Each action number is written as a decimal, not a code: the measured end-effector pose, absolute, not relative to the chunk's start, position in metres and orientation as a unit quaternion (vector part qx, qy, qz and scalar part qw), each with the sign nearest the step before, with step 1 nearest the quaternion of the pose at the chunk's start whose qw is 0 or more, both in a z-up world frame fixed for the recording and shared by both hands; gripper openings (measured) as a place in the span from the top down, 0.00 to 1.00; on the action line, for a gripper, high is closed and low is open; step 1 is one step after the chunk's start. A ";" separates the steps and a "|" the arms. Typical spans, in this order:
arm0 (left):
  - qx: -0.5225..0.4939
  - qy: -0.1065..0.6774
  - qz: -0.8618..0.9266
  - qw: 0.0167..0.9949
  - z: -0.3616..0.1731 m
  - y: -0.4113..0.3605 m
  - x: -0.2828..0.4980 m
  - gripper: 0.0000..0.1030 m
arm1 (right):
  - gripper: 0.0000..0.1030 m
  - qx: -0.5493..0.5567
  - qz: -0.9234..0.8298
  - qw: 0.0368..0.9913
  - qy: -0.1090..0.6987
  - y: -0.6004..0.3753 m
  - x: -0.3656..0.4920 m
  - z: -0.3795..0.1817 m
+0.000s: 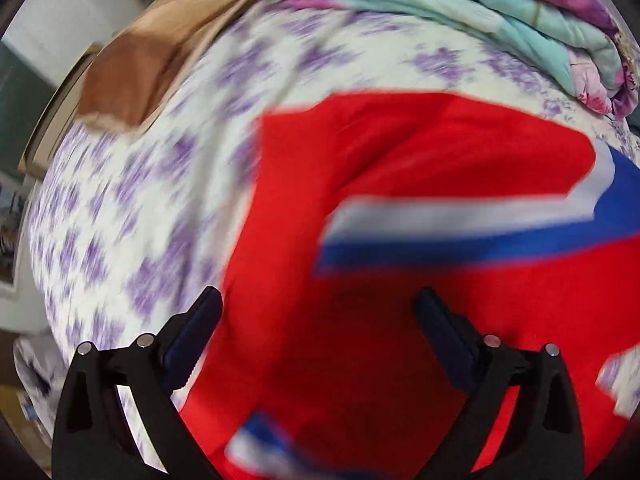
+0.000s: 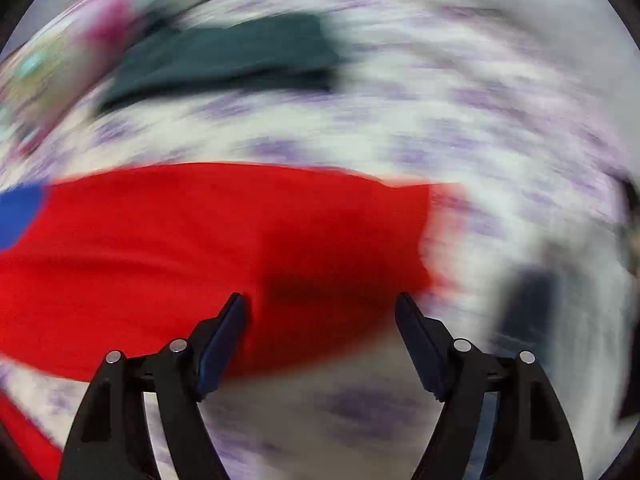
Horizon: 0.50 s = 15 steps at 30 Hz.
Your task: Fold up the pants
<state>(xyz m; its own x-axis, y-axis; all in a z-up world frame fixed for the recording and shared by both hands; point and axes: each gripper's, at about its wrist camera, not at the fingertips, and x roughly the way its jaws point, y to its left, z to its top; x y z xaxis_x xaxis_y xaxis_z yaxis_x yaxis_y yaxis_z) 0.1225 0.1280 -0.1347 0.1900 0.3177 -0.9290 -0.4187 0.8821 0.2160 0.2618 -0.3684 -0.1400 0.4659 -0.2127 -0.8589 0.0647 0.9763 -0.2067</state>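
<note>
**Both tools open over the red pants on the bed**

The bed [image 1: 132, 208] fills everything beyond my tools, covered in a white sheet with purple flowers. Spread across it, straight under and ahead of both tools, lie the red pants [image 1: 400, 152], with a white and blue stripe [image 1: 460, 232] running across just ahead of my left tool. Far ahead of the left tool a folded mint and pink quilt [image 1: 500, 8] sits at the bed's edge, and to its left a brown cloth [image 1: 136, 72].

Ahead of my right tool, past the pants, lies a dark green folded cloth [image 2: 236, 60]; this view is blurred.

My left tool [image 1: 320, 300] is released, jaws spread wide above the red cloth, nothing pinched. My right tool [image 2: 320, 304] is released too, jaws apart over the pants' edge, gripping nothing.
</note>
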 end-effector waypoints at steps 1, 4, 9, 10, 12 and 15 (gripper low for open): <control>-0.050 0.583 0.237 0.775 -0.130 0.127 0.110 0.08 | 0.24 -0.030 -0.057 0.864 0.500 -0.374 0.245 -0.128; -0.068 0.548 0.210 0.806 -0.109 0.106 0.069 0.08 | 0.17 0.015 0.061 0.864 0.499 -0.330 0.187 -0.111; -0.117 0.571 0.099 0.807 -0.116 0.052 0.045 0.08 | 0.08 0.012 0.217 0.838 0.500 -0.233 0.101 -0.129; -0.116 0.583 0.092 0.798 -0.122 0.047 0.043 0.08 | 0.08 0.012 0.233 0.823 0.518 -0.222 0.091 -0.144; -0.102 0.600 0.090 0.789 -0.133 0.034 0.040 0.08 | 0.08 -0.023 0.243 0.806 0.539 -0.209 0.074 -0.164; -0.048 0.584 0.092 0.805 -0.142 0.022 0.033 0.07 | 0.08 -0.089 0.210 0.810 0.540 -0.213 0.051 -0.184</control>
